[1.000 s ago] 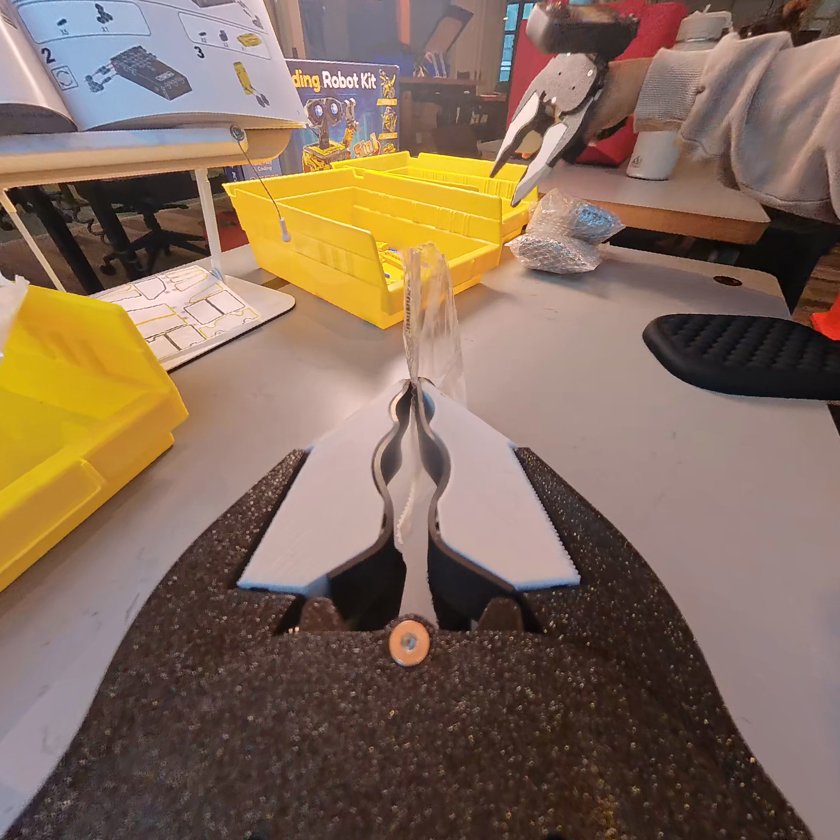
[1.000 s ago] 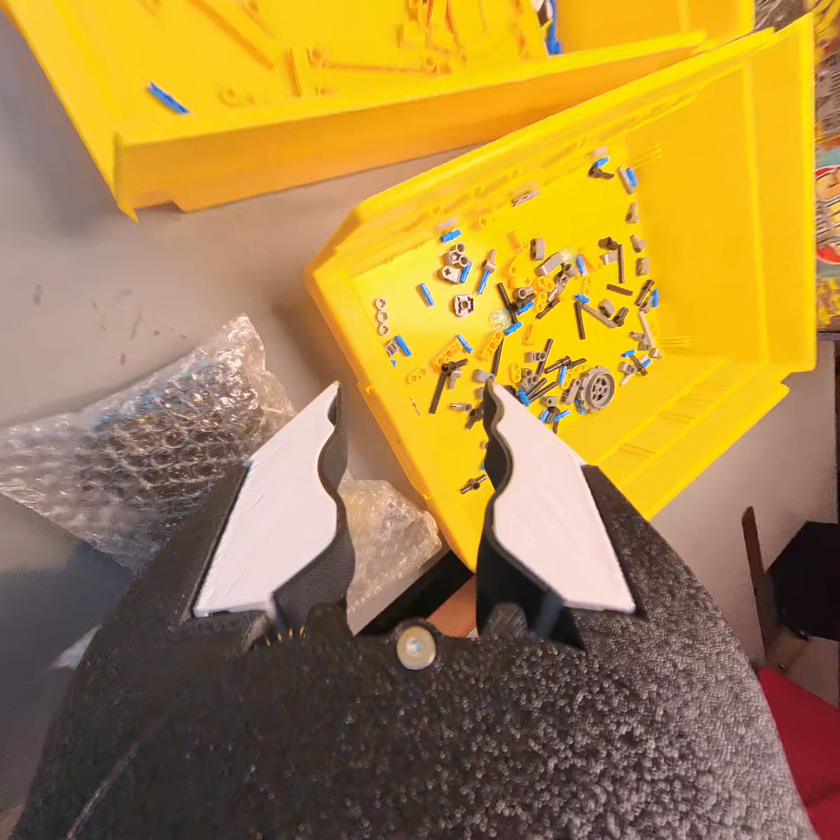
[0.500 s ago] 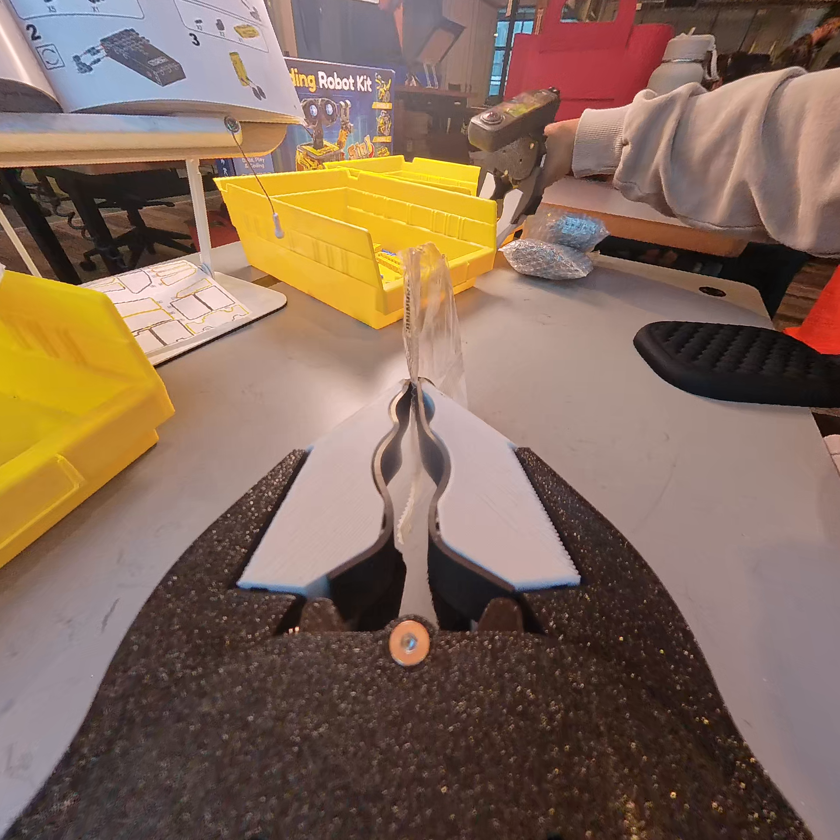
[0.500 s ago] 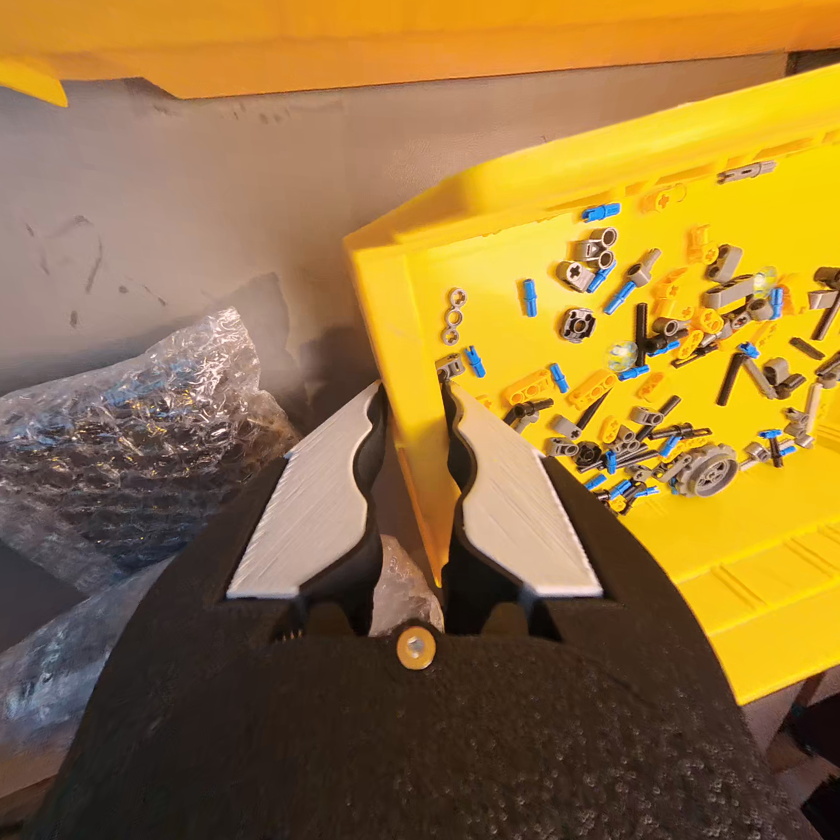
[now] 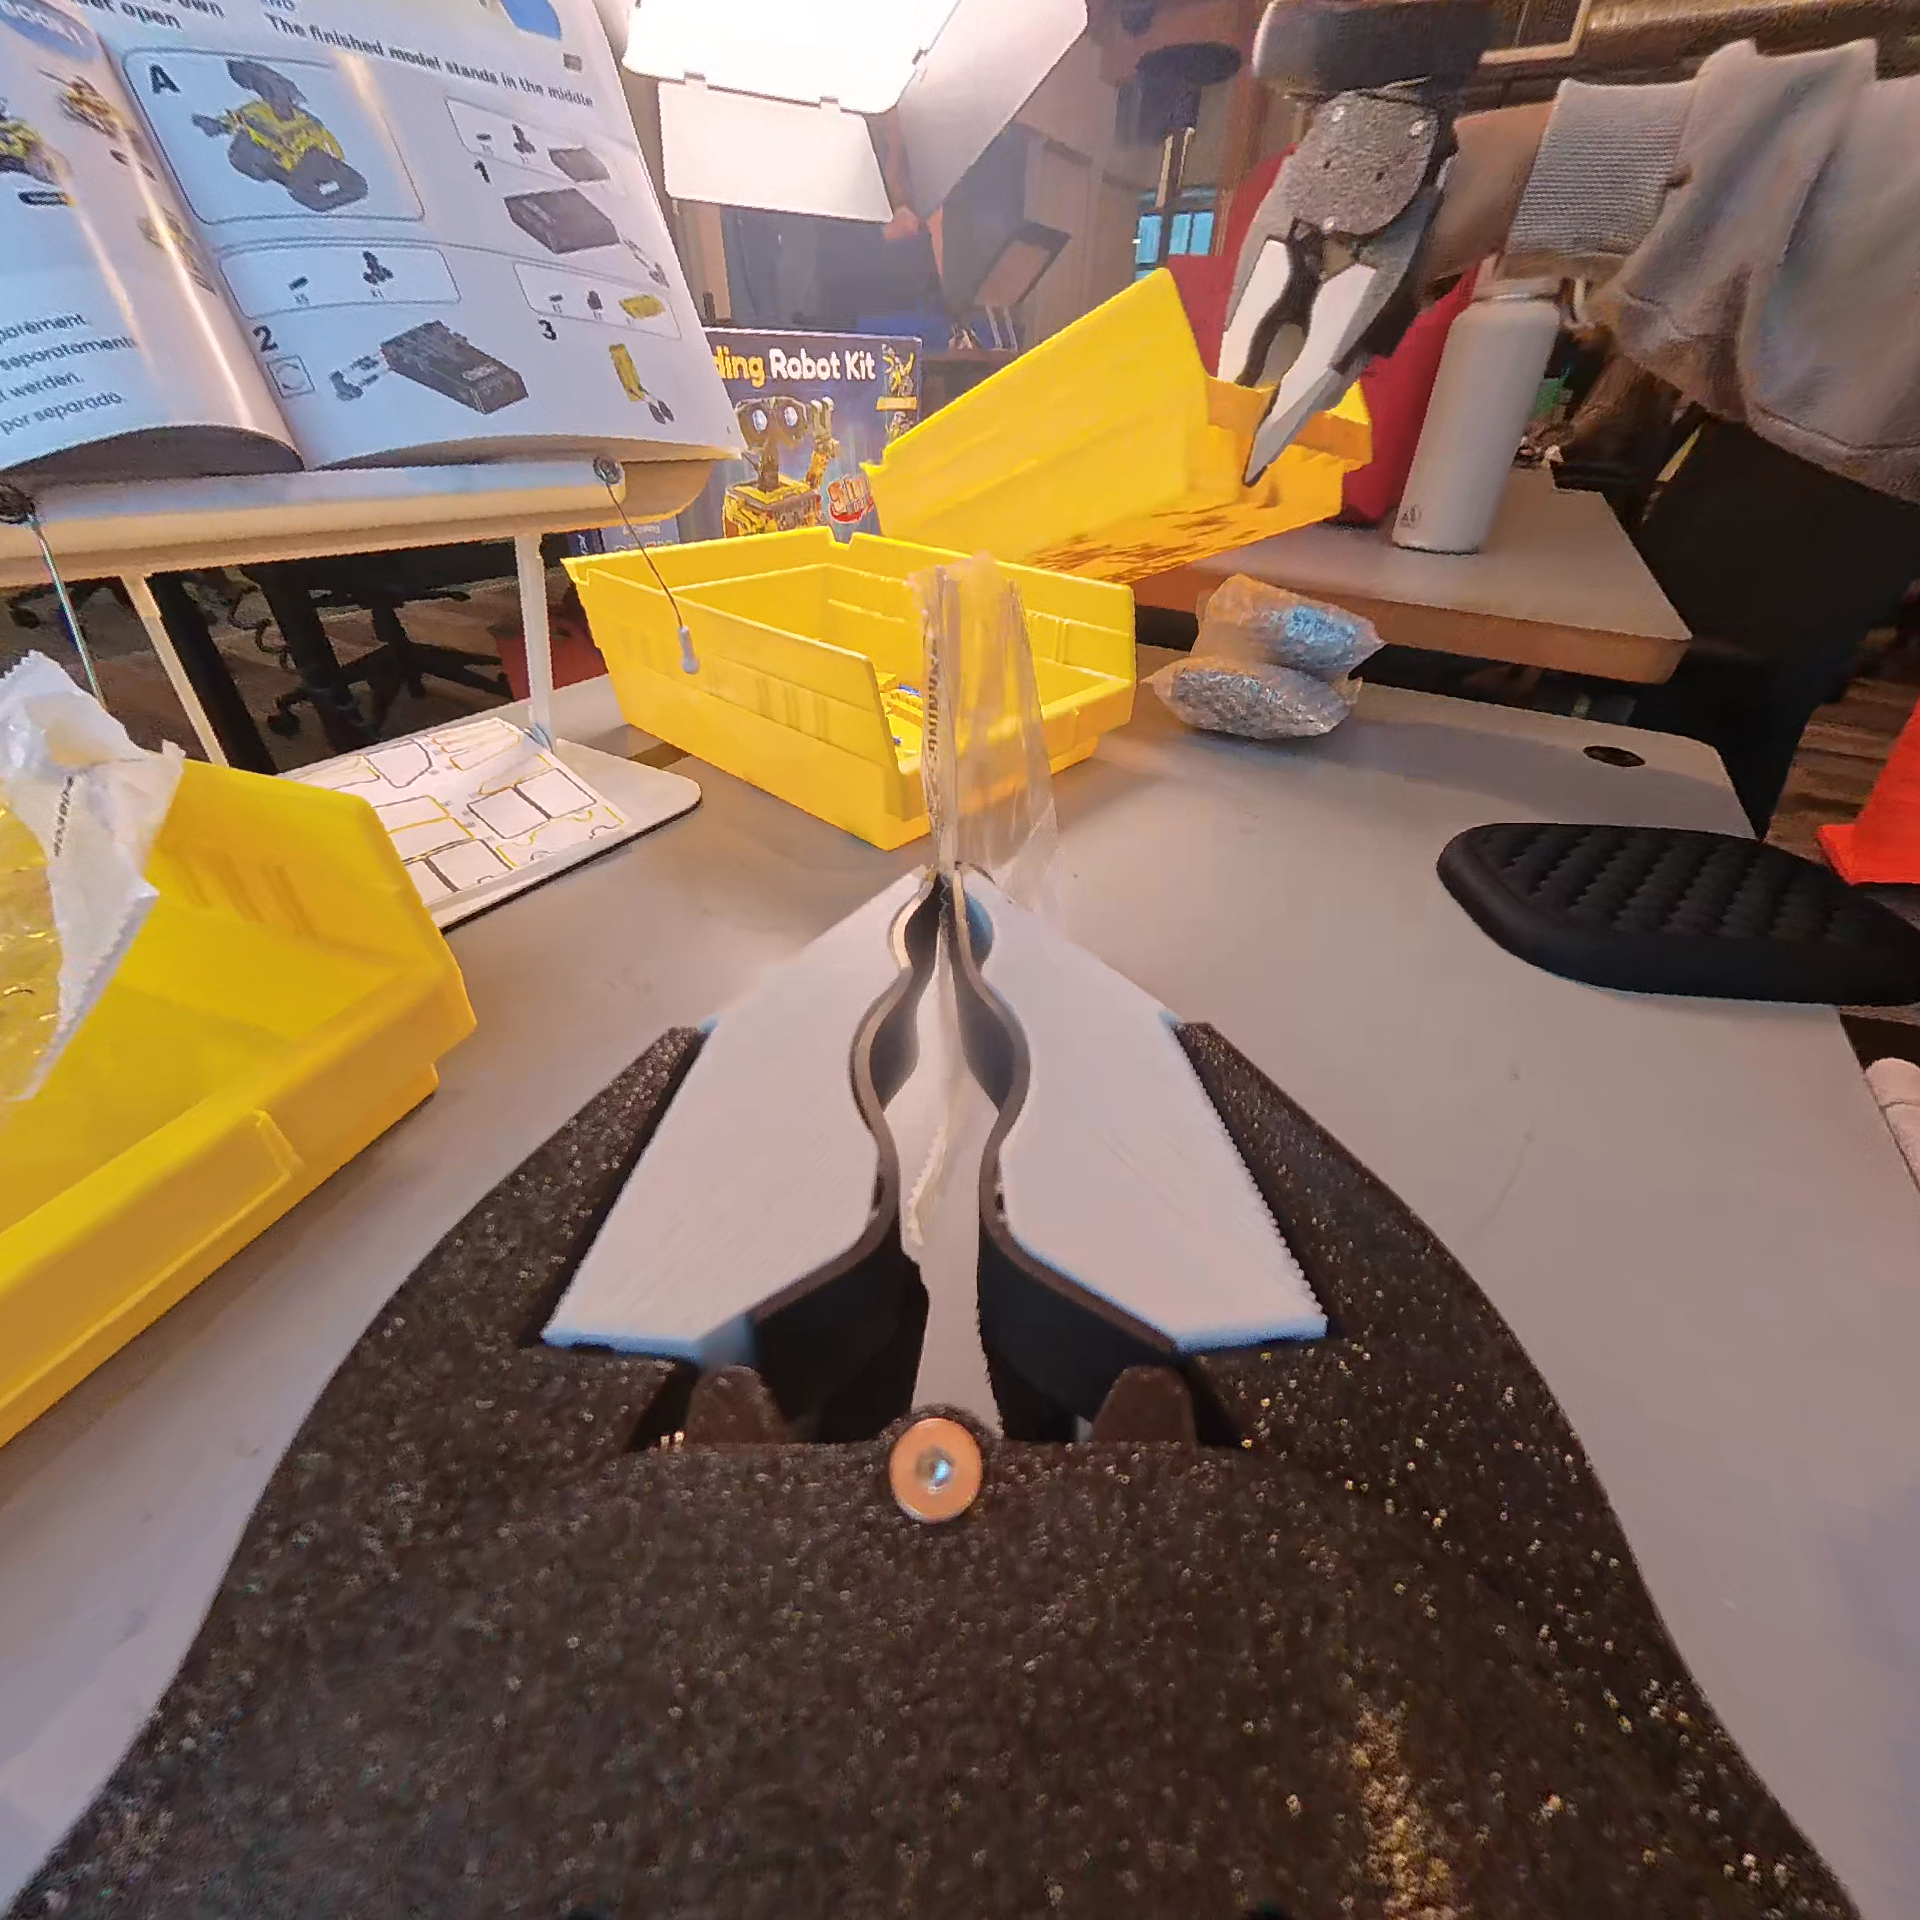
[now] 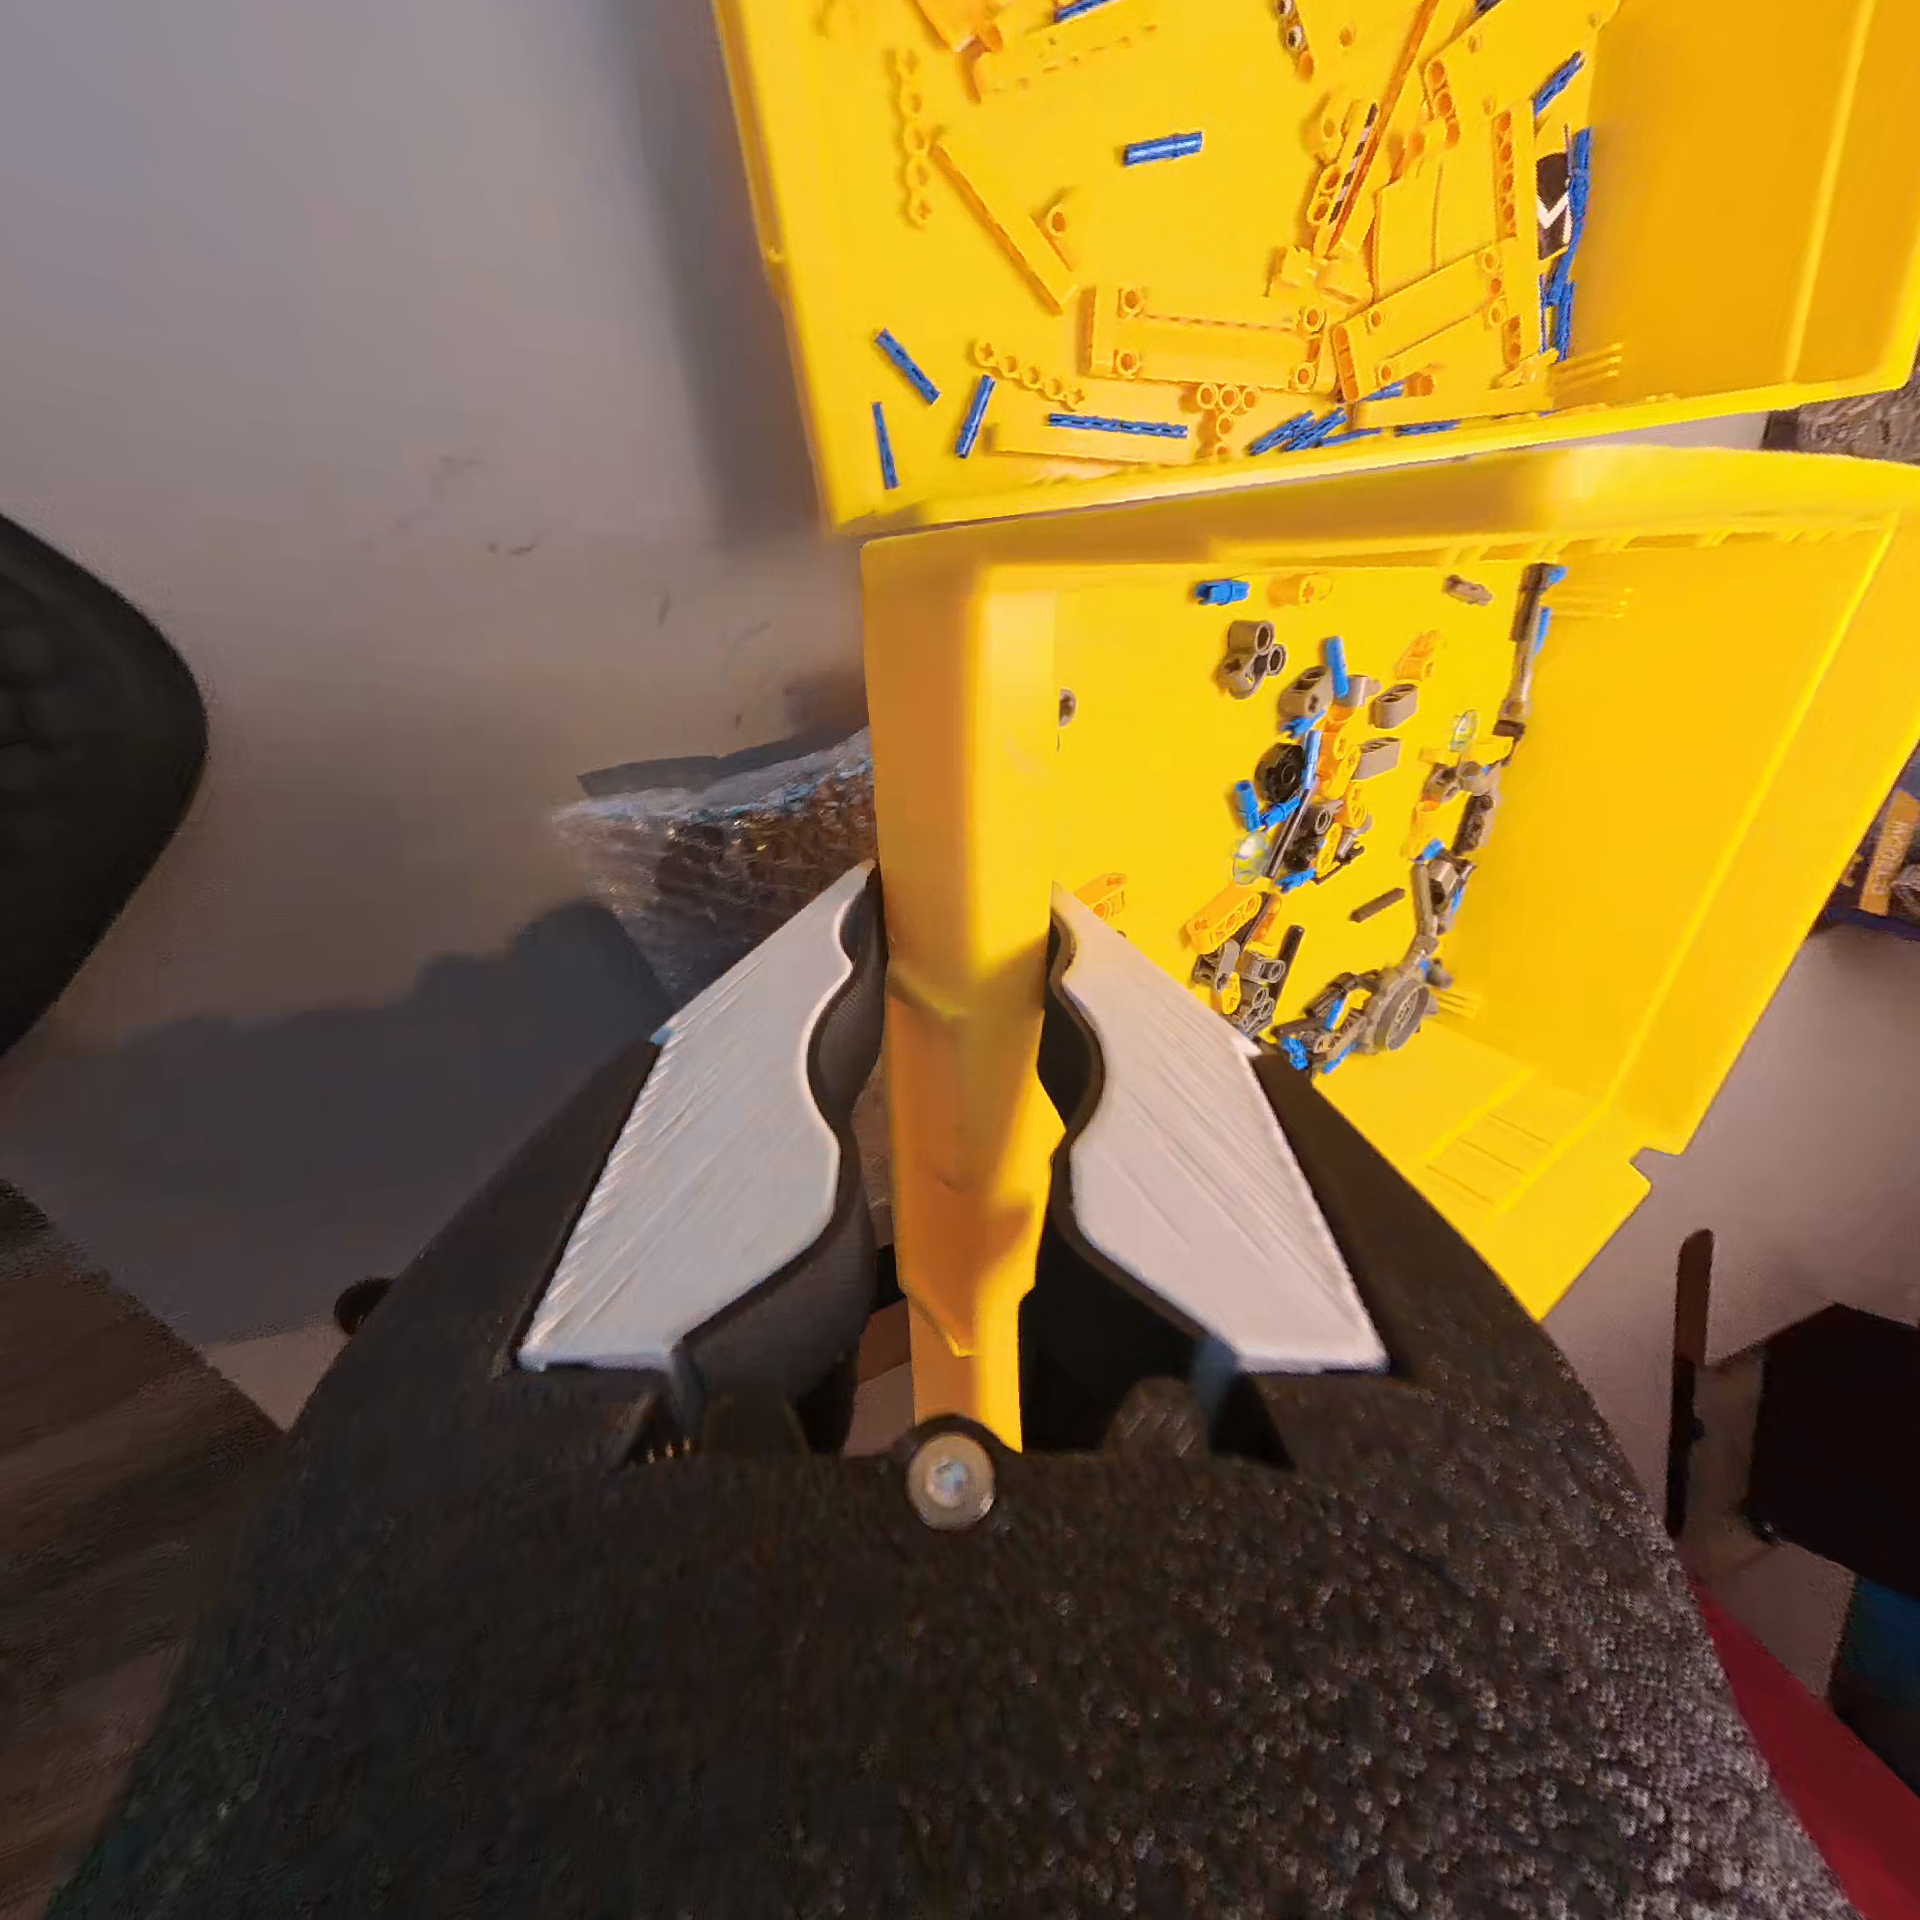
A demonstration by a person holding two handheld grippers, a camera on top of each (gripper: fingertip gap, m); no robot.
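Ahead of the left gripper [image 5: 943,894], whose fingers pinch a clear plastic bag [image 5: 982,717], the desk [image 5: 1403,1143] lies bare from 12 to 3 o'clock. A yellow parts bin [image 5: 831,665] blocks the far end at 12. At 10 o'clock a nearer yellow bin [image 5: 208,1039] crowds the edge, with the stand's base plate [image 5: 488,800] between the two bins. A black padded rest [image 5: 1683,914] closes off 2 o'clock, and bubble-wrap bundles [image 5: 1262,665] sit at 1. Overhead at 1 o'clock, the right gripper [image 6: 966,925] clamps the wall of a tilted bin [image 6: 1507,831], raised off the desk, its far rim seemingly touching the bin of yellow beams [image 6: 1299,260].
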